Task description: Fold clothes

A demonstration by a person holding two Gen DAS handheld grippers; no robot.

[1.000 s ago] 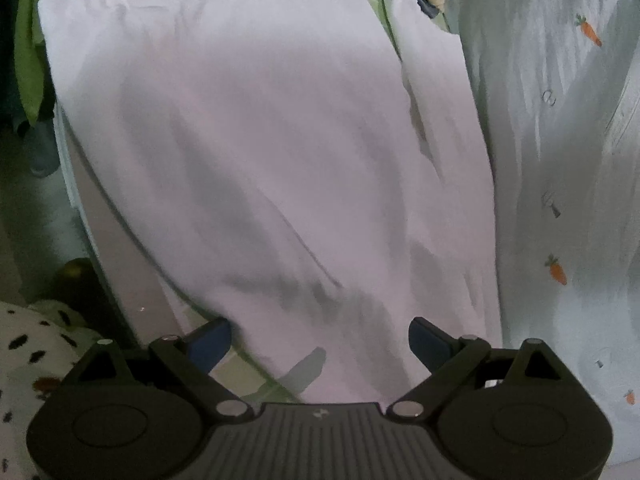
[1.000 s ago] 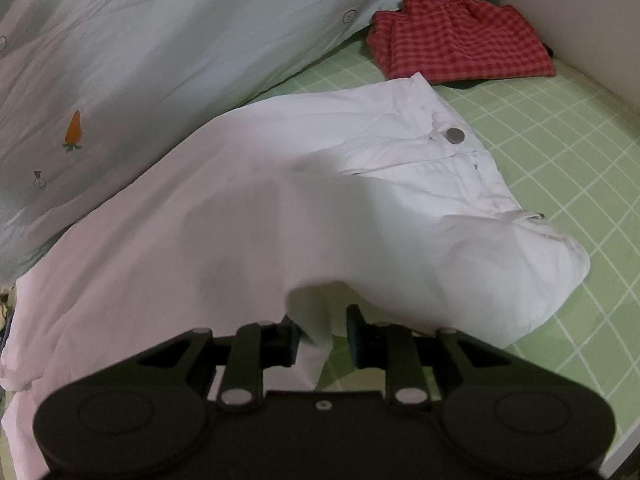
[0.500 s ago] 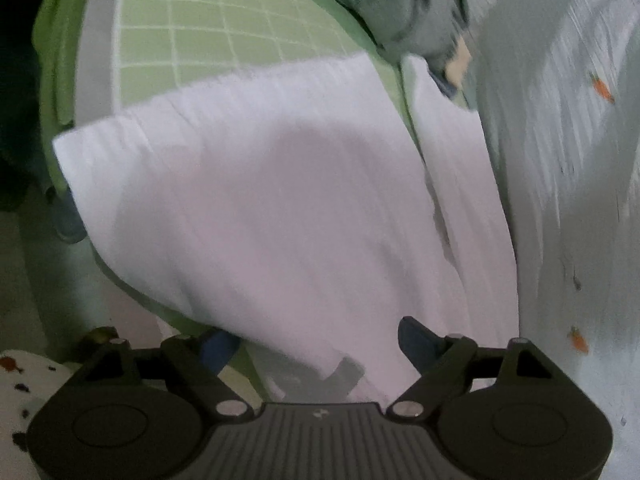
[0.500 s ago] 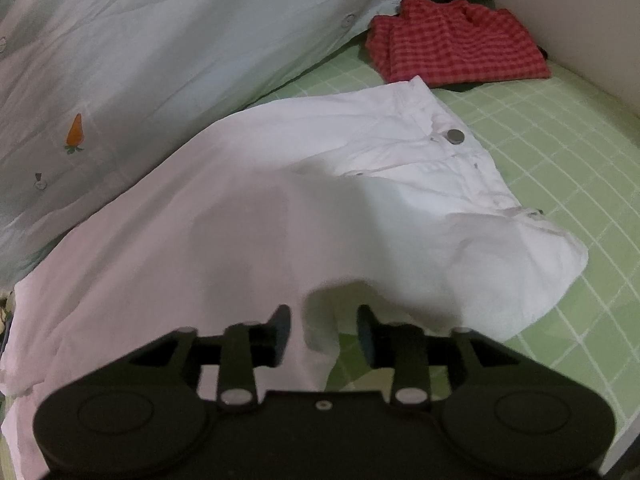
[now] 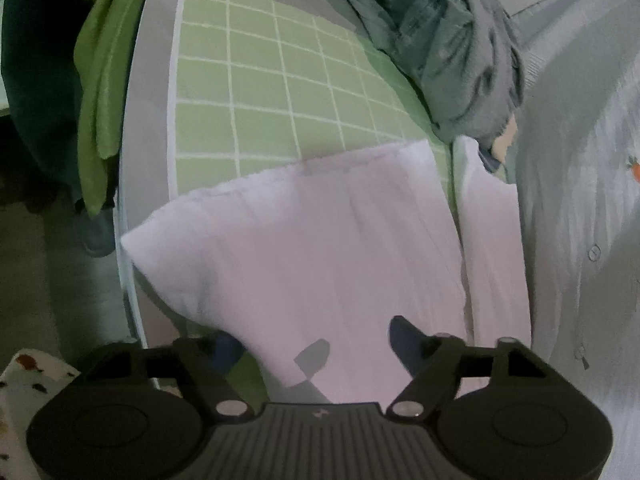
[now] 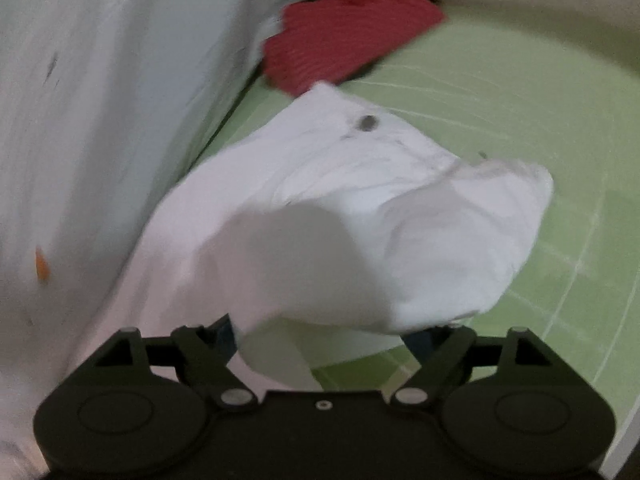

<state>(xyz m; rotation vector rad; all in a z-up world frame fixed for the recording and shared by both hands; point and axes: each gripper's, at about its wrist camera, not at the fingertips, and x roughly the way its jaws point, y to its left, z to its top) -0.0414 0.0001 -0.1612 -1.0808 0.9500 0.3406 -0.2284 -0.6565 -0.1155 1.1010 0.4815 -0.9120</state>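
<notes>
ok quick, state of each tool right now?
Left tool: closing, white trousers between its fingers, not yet pinched.
Right tool: opening, white fabric between its fingers, not gripped.

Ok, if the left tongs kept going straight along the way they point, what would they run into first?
Most likely the white trousers: the left tongs, closing, pads not yet pressing, point down onto the leg spread over the green checked sheet. Depth is hard to judge here.

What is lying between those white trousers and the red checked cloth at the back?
Only a short strip of bare green checked sheet separates the white trousers from the red cloth; nothing else lies there. The right wrist view shows it, though blurred.
</notes>
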